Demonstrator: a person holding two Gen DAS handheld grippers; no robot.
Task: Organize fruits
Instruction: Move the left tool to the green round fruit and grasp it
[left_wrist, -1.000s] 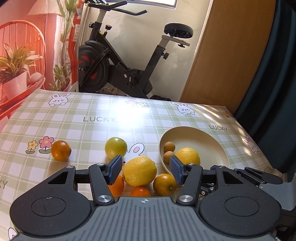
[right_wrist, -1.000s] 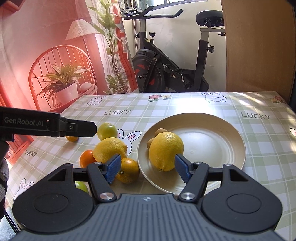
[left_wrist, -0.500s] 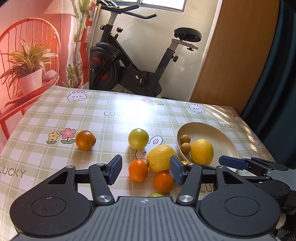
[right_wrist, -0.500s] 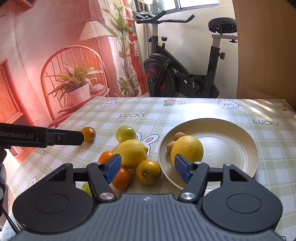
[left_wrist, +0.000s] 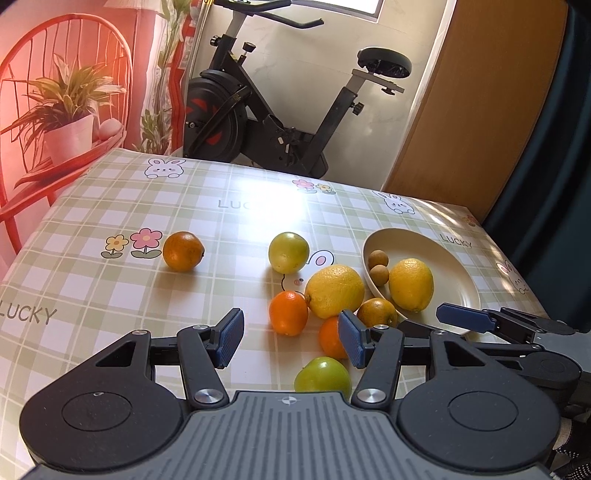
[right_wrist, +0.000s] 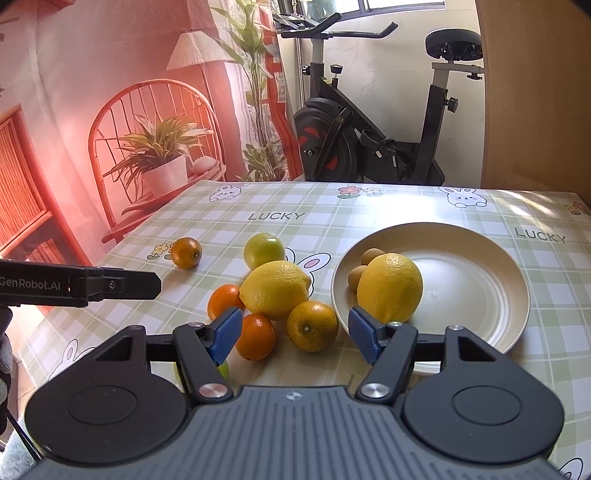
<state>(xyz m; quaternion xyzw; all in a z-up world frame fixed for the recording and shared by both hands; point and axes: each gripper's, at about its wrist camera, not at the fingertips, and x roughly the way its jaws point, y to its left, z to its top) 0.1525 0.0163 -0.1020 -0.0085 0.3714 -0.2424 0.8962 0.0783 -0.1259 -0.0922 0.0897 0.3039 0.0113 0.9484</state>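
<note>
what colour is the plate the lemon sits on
Plain cream, no pattern. The plate shows best in the right wrist view, holding one lemon.

The checked table (right_wrist: 406, 206) carries a cream plate (right_wrist: 491, 295) and loose citrus fruits (right_wrist: 275, 290).

Black tool (left_wrist: 291, 341) with blue ribbed pads (left_wrist: 230, 338).

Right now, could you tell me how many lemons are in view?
2. One lemon lies on the plate, beside two small brown fruits. The other lemon lies on the table, left of the plate, among the oranges. None seems hidden.
</note>
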